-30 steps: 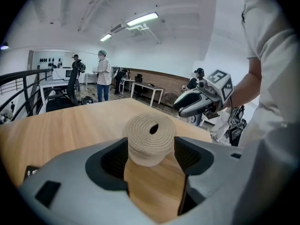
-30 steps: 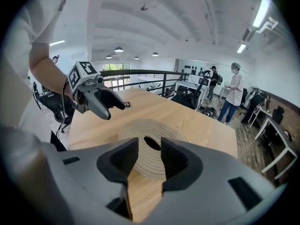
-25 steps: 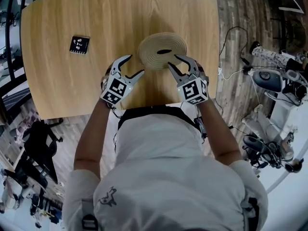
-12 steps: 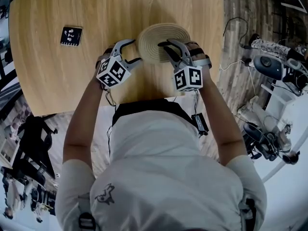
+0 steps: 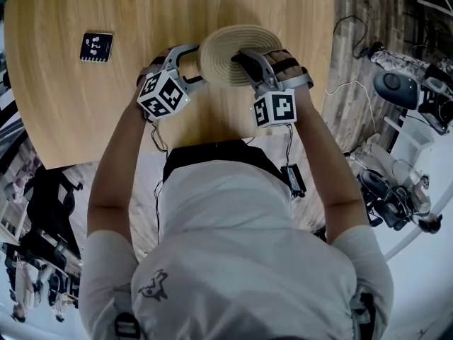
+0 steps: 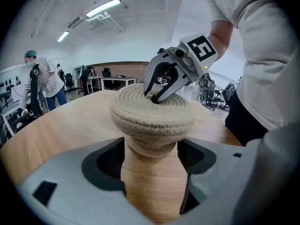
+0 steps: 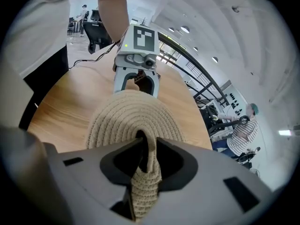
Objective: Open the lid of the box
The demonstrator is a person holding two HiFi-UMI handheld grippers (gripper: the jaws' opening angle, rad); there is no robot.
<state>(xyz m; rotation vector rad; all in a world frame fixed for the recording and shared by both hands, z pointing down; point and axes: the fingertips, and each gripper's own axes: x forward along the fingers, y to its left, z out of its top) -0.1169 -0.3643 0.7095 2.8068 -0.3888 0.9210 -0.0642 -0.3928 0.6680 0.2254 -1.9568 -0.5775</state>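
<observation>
A round woven rope box with a domed lid point(image 5: 225, 40) stands on the wooden table point(image 5: 85, 119). My left gripper point(image 5: 192, 66) reaches it from the left. In the left gripper view the jaws of the left gripper point(image 6: 152, 158) are opening, and the box's narrower base point(image 6: 150, 150) stands between them under the lid point(image 6: 152, 114). My right gripper point(image 5: 241, 57) sits on top of the lid, its jaws closing. In the right gripper view the right gripper point(image 7: 147, 158) pinches the lid's woven handle loop point(image 7: 146, 172).
A black marker card point(image 5: 96, 47) lies at the table's far left. The table's right edge is close to the box, with cables and equipment point(image 5: 403, 91) on the floor beyond. A person in a striped shirt point(image 6: 44, 78) stands far off in the room.
Both grippers moved forward to the box. The left jaws came round its base from the left; the right gripper went onto the lid's top and narrowed on the handle loop.
</observation>
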